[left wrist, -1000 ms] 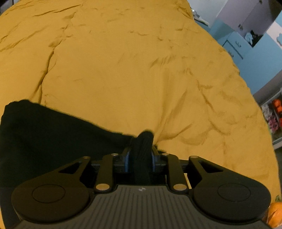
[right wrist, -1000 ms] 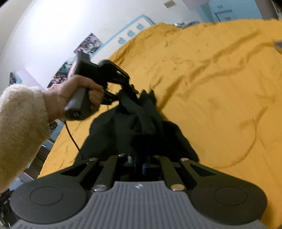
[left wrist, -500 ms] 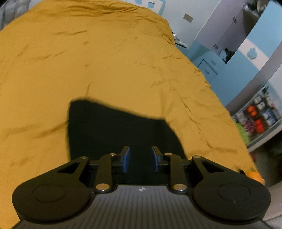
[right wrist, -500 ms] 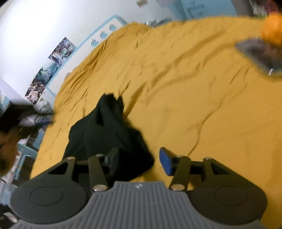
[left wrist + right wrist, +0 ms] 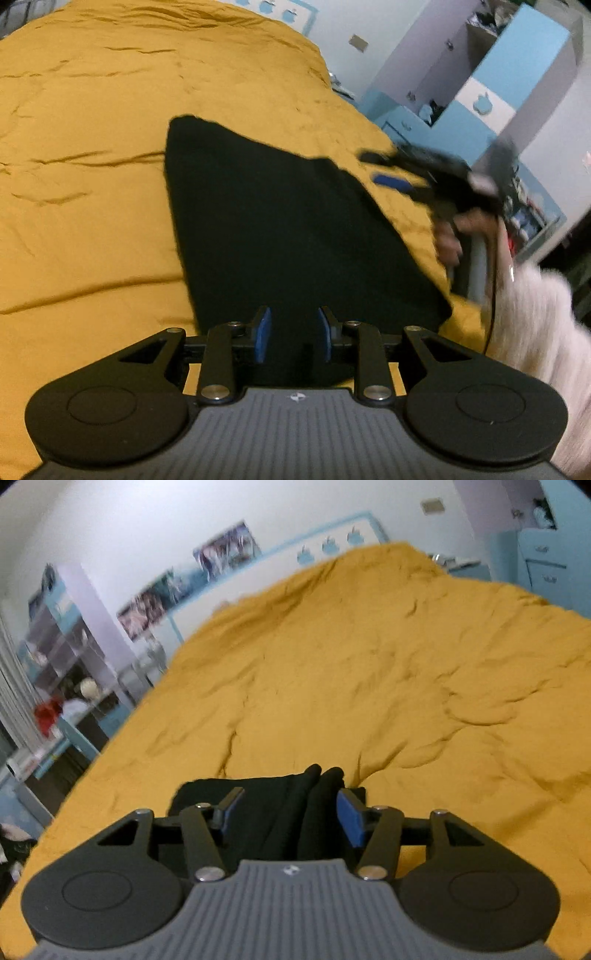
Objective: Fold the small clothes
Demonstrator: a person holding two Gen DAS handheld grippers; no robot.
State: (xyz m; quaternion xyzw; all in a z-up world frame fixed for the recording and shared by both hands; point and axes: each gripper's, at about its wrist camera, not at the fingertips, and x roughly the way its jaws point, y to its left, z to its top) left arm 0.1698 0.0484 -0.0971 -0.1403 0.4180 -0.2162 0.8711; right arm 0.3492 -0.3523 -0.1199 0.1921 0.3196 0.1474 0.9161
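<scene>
Mustard-yellow bedspread (image 5: 92, 206) fills both views, wrinkled, with blue cabinets (image 5: 480, 110) at the upper right of the left wrist view. On it a black garment (image 5: 280, 229) lies flat at centre frame, running down to the bottom edge. The left gripper (image 5: 291, 334) hovers over its near edge, jaws spread. The right gripper (image 5: 286, 814), blurred at mid-right in the other view, has its jaws wide apart around a bunched fold of the garment, not pinching it. Posters (image 5: 184, 587) line the wall at upper left.
</scene>
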